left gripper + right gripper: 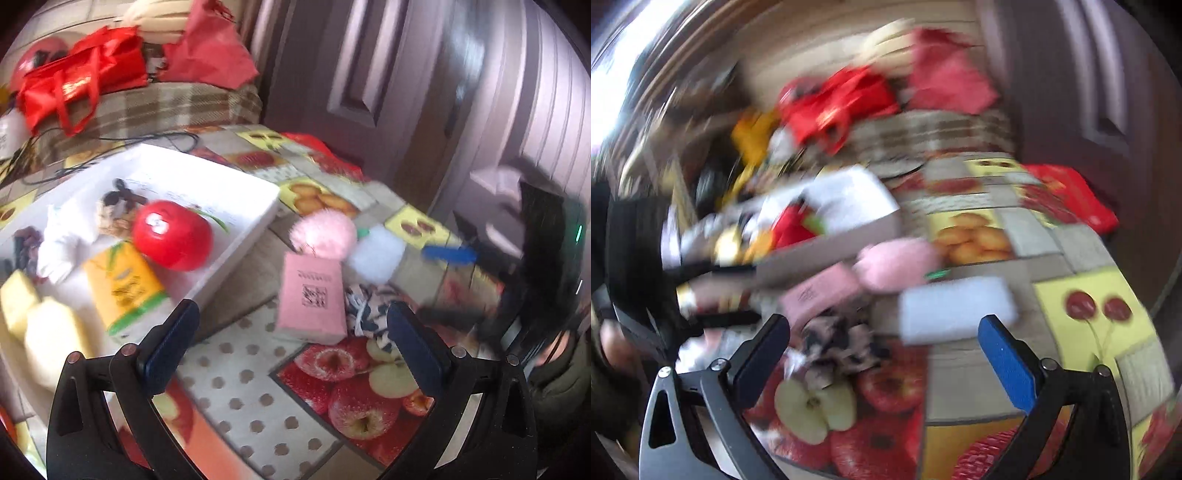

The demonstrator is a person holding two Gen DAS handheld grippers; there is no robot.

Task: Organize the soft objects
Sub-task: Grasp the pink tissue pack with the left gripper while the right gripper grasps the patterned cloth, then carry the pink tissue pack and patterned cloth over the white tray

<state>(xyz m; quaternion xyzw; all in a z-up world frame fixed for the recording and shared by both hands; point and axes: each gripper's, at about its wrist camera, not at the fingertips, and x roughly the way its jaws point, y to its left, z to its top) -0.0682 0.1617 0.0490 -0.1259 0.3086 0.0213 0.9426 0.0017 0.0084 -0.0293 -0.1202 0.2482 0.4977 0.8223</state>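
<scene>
Left gripper [291,343]: fingers spread wide at the bottom of the left wrist view, nothing between them, above the fruit-print tablecloth [258,406].
Right gripper [884,354]: fingers spread wide at the bottom of the blurred right wrist view, empty; it also shows as a dark blurred shape with a blue finger at the right edge of the left wrist view.
Patterned cloth [365,306]: crumpled black-and-white fabric just inside the left gripper's right finger, touching the pink packet; in the right wrist view [838,339] it lies just beyond the left finger, centre-low.
Pink packet [312,297]: flat on the cloth, centre of the frame, just beyond the gap between the left gripper's fingers.
White fluffy pad [375,253]: right of centre, beside the pink pom-pom; in the right wrist view [956,310] it sits just above the gap between the fingers.
Pink pom-pom [323,232]: behind the packet, near the tray's right corner.
White tray [236,177]: left half of the frame, its near corner by the left finger.
Tray contents: yellow tissue pack [125,286], red plush apple [171,234], white cloth [61,245], pale yellow sponges [37,314], a small brownish plush toy [114,212].
Red bags [81,81]: upper left, on a plaid-covered surface, well apart from both grippers.
Door [388,74]: dark panelled, upper right.
</scene>
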